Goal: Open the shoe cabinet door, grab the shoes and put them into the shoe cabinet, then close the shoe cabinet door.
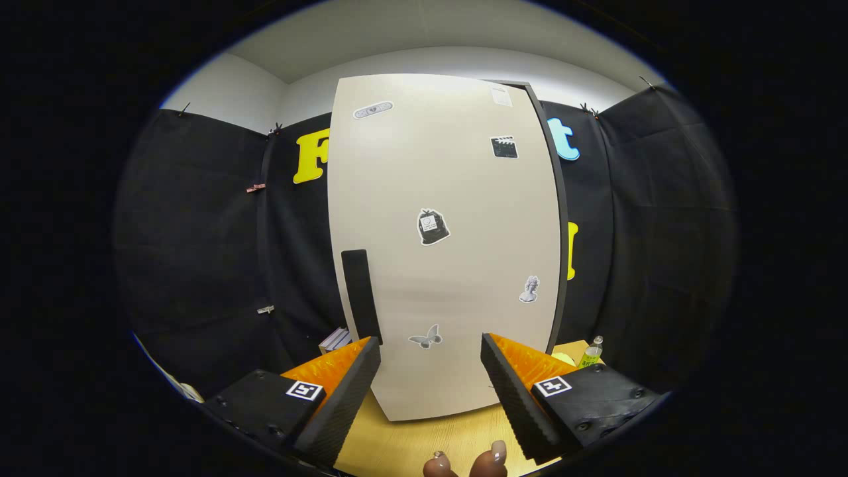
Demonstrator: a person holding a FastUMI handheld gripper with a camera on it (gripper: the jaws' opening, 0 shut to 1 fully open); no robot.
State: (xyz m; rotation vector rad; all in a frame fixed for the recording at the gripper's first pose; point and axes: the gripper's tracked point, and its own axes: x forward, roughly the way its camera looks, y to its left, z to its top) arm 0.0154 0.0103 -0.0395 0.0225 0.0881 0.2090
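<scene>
Gripper [430,371] wide open, holding nothing, fingers spread at the bottom of the frame. Shoe cabinet door [444,245] is shut, fills centre frame just ahead of the fingers, standing on the wooden bench [404,444]. Dark vertical handle [361,295] sits at the door's lower left, above the left finger (stickers scattered over the door face). Books [334,340] lower left beside the cabinet, small bottle [591,352] lower right. Two fingertips [490,459] of a person at bottom centre.
</scene>
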